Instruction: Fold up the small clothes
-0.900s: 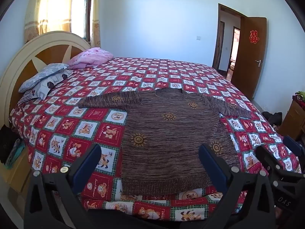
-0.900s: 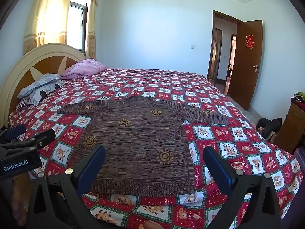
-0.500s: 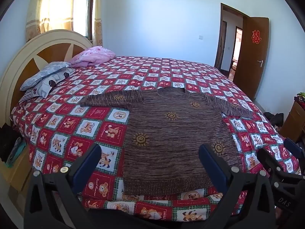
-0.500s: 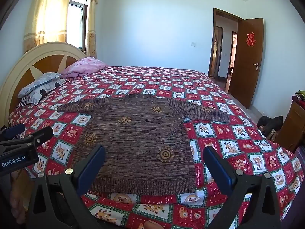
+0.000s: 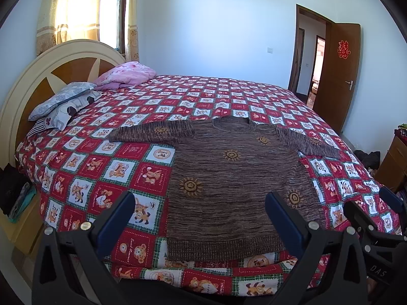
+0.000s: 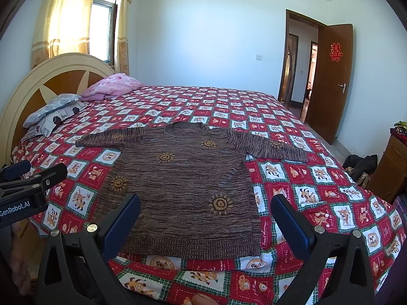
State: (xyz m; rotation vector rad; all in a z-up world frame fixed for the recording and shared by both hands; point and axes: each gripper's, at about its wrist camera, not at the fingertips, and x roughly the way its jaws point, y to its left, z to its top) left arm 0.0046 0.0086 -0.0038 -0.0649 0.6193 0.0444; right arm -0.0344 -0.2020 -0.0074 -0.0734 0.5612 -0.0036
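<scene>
We see a wide bed point(image 5: 106, 167) under a red, white and green checked cover. At its head stands a cream and brown arched headboard point(image 5: 51, 76), with grey pillows point(image 5: 61, 101) and a pink one point(image 5: 127, 76) against it. Behind the headboard, sun glows through yellow curtains point(image 5: 68, 10) at a window point(image 5: 110, 17). Beyond the bed's far side, a brown door point(image 5: 335, 76) stands open in pale blue walls point(image 5: 216, 25).
</scene>
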